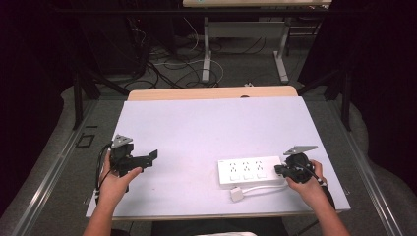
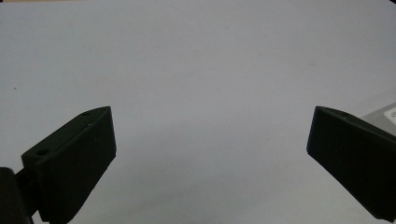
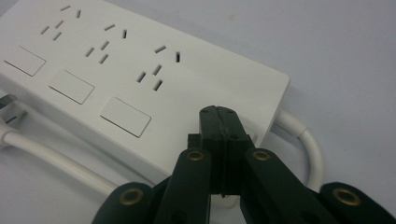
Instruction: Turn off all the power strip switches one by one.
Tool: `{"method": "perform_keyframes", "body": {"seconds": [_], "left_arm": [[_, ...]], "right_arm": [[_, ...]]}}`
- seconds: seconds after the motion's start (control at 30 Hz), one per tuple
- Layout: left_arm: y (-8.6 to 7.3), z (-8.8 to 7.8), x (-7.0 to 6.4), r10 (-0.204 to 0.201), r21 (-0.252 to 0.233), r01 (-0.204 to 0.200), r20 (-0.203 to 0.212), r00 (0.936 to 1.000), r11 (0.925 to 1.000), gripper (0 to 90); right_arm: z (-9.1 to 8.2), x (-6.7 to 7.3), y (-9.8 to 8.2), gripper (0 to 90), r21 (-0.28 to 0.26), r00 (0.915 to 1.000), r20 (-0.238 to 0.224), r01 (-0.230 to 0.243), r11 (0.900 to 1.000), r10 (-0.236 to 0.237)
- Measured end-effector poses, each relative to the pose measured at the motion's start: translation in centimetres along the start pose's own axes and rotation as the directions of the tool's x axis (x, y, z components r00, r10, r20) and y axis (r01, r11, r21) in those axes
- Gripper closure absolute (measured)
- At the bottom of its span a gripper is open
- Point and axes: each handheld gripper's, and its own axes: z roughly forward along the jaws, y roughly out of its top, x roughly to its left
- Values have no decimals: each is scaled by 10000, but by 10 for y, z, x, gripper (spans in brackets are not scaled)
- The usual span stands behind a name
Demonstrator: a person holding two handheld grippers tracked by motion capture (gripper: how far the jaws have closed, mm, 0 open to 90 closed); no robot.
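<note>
A white power strip (image 1: 248, 171) with three sockets and three switches lies flat on the right half of the white table (image 1: 206, 128). Its white cable (image 1: 263, 187) loops along the front and ends in a plug (image 1: 236, 194). My right gripper (image 1: 278, 170) is at the strip's right end. In the right gripper view its jaws are pressed together, and the right gripper (image 3: 219, 114) is shut with nothing between them, just above the power strip (image 3: 140, 56) near the cable (image 3: 310, 149) outlet. My left gripper (image 1: 145, 162) hovers over bare table at the left. In the left gripper view the left gripper (image 2: 210, 140) stands wide open and empty.
A wooden strip (image 1: 211, 92) borders the table's far edge. Beyond it the floor carries tangled cables (image 1: 167, 69) and the white legs of a desk (image 1: 207, 54). Dark frame posts (image 1: 77, 93) stand at both sides. A corner of the power strip (image 2: 390, 112) peeks past the left gripper's right jaw.
</note>
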Motion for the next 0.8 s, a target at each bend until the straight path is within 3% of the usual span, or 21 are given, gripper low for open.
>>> {"method": "perform_keyframes", "body": {"seconds": [0.33, 0.8], "left_arm": [[0, 0, 0, 32, 28, -32, -10, 10000, 10000, 13], [0, 0, 1, 18, 16, -18, 3, 10000, 10000, 13]], "right_arm": [[-7, 0, 1, 900, -311, 9989, -262, -387, 9988, 379], [-10, 10, 6, 900, -424, 9985, -519, -197, 9989, 175]]}}
